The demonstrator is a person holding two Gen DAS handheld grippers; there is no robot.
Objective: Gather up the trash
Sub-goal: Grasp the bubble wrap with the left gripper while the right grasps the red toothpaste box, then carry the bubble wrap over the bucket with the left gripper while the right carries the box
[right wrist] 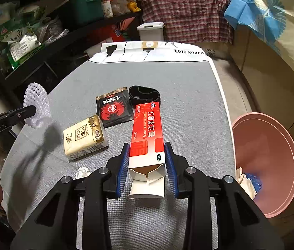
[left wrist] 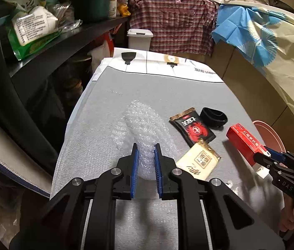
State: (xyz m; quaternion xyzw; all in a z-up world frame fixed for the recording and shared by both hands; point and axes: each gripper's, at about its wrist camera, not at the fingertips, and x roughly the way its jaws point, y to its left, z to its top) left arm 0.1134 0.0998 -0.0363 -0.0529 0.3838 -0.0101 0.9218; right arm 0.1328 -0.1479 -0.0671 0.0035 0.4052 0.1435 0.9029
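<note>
Bubble wrap [left wrist: 144, 125] sits pinched between the blue pads of the left gripper [left wrist: 145, 148], bunched up and raised off the grey cloth [left wrist: 157, 89]. The right gripper [right wrist: 147, 148] is clamped on a red box [right wrist: 147, 129], its open white flap toward the camera, held over the cloth. Just right of it, off the table edge, stands a pink bin [right wrist: 272, 145] with blue and white scraps at the bottom. Farther out on the cloth lie a cream tissue pack [right wrist: 84, 139], a black sachet [right wrist: 114, 109] and a black band [right wrist: 144, 93]. Beyond the table stands a small white bin [right wrist: 151, 31], and a plaid shirt [right wrist: 186, 10] hangs behind.
</note>
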